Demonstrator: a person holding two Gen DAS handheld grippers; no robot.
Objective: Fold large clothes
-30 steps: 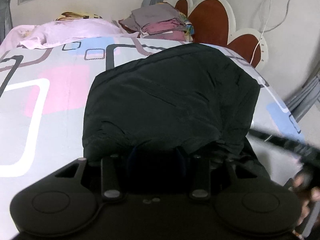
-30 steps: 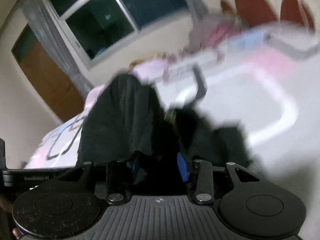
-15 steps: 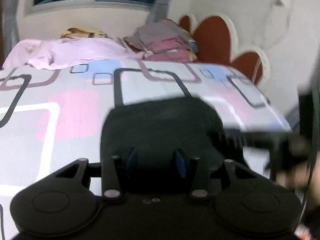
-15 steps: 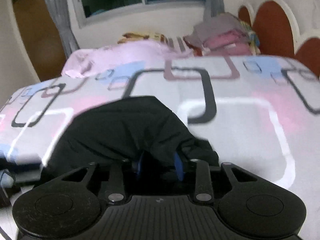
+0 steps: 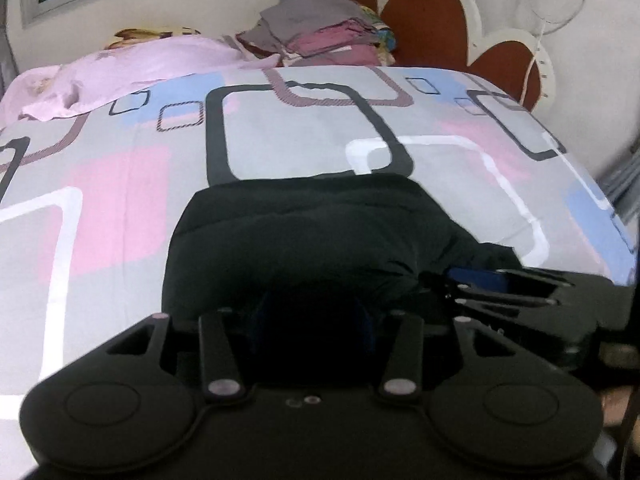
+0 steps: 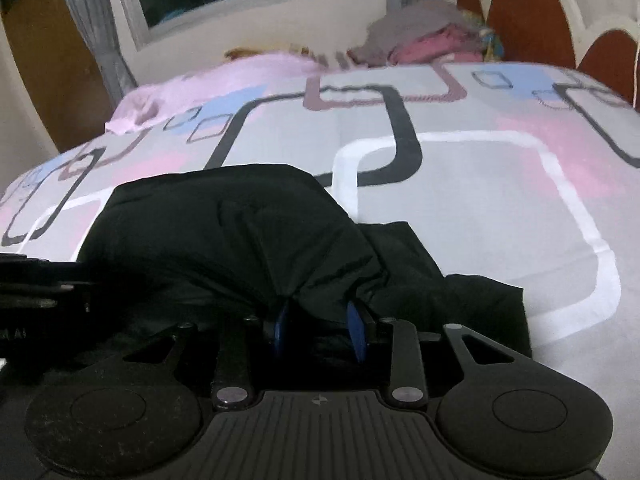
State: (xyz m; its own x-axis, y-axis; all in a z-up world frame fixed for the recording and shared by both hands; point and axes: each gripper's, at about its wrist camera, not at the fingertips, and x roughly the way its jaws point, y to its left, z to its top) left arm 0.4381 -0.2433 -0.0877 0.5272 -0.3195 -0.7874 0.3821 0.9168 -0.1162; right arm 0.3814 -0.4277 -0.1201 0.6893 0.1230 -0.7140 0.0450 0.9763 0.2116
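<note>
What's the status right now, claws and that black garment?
Left claw opening, garment between its pads. Right claw pinching garment edge, jaws slowly closing. Garment bunched on bed. Nothing in the way.

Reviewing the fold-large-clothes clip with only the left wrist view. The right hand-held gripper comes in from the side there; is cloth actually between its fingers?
Observer: Yes. In the right wrist view the black garment bunches down between the blue pads of the right hand-held gripper.
Operator: Does more of the garment lie beyond that bunch?
Observer: Yes, a flat layer spreads on the bedsheet, toward the picture's right.
Operator: What's off the bed's far left corner?
Observer: A brown door, next to the grey curtain.
</note>
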